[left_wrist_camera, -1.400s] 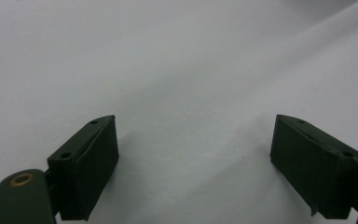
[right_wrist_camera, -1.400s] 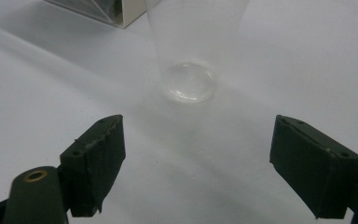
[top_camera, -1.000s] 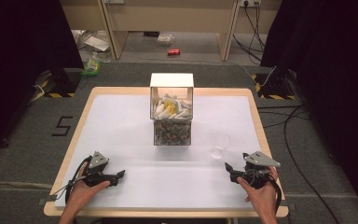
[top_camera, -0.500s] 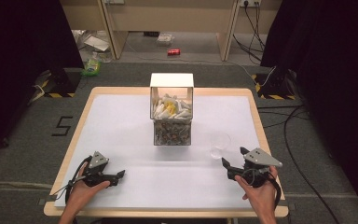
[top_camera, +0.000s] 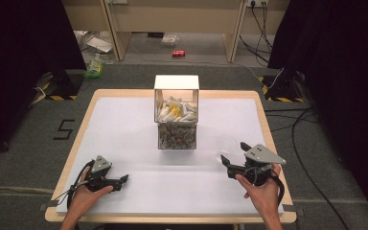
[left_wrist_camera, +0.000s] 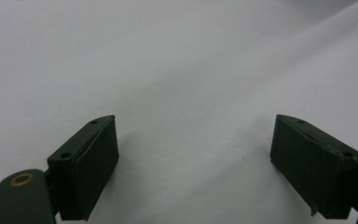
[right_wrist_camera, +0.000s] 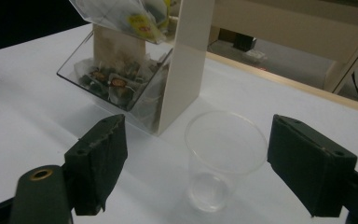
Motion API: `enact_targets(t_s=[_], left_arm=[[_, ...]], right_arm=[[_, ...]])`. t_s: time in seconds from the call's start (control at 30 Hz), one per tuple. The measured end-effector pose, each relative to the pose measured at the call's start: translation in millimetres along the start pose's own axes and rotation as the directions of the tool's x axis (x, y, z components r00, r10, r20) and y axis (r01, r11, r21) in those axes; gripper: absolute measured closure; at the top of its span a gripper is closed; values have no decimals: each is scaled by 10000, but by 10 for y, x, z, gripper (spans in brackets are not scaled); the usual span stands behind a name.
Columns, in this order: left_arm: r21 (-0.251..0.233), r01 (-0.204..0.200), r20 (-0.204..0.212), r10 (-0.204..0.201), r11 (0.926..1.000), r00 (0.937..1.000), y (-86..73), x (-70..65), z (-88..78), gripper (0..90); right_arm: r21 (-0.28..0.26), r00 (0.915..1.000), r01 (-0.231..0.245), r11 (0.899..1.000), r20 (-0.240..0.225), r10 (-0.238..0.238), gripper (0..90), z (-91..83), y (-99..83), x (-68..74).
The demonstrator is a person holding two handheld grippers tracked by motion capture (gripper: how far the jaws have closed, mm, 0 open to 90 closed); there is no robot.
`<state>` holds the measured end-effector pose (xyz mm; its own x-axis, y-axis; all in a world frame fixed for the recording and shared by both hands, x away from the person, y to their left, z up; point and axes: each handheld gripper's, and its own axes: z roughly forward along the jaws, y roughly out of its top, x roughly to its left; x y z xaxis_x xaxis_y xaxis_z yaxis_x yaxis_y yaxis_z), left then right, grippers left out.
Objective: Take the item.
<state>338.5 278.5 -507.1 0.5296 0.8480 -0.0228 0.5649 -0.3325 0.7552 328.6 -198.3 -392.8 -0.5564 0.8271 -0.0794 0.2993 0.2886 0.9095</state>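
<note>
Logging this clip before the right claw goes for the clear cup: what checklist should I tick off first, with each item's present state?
1. Right claw open wider than the clear cup: ok.
2. Cup upright: ok.
3. Cup lined up between the jaws: ok.
4. Cup apart from the tea bag dispenser: ok, though close.
5. Left claw open, away from the cup: ok.
6. Cup empty: ok, as far as the clear wall shows.

Grey carpet floor (top_camera: 24, 158) surrounds the table (top_camera: 124, 120), black curtains (top_camera: 24, 43) flanking a wooden cabinet (top_camera: 172, 17) behind.
</note>
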Motion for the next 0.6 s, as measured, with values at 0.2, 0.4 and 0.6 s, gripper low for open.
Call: enact_targets(t_s=[0.2, 0.4, 0.6], left_arm=[[-28, 30, 1, -30, 10000, 10000, -1, -2, 2, 143], [-28, 27, -2, -27, 10000, 10000, -1, -2, 2, 144], [-29, 34, 3, -34, 10000, 10000, -1, -2, 2, 144]], right_arm=[[-355, 9996, 193, 9992, -191, -200, 204, 63, 221, 64], [-573, 9991, 241, 9981, -344, -261, 236, 97, 371, 94], [-742, 9986, 183, 9971, -480, -219, 273, 122, 442, 70]])
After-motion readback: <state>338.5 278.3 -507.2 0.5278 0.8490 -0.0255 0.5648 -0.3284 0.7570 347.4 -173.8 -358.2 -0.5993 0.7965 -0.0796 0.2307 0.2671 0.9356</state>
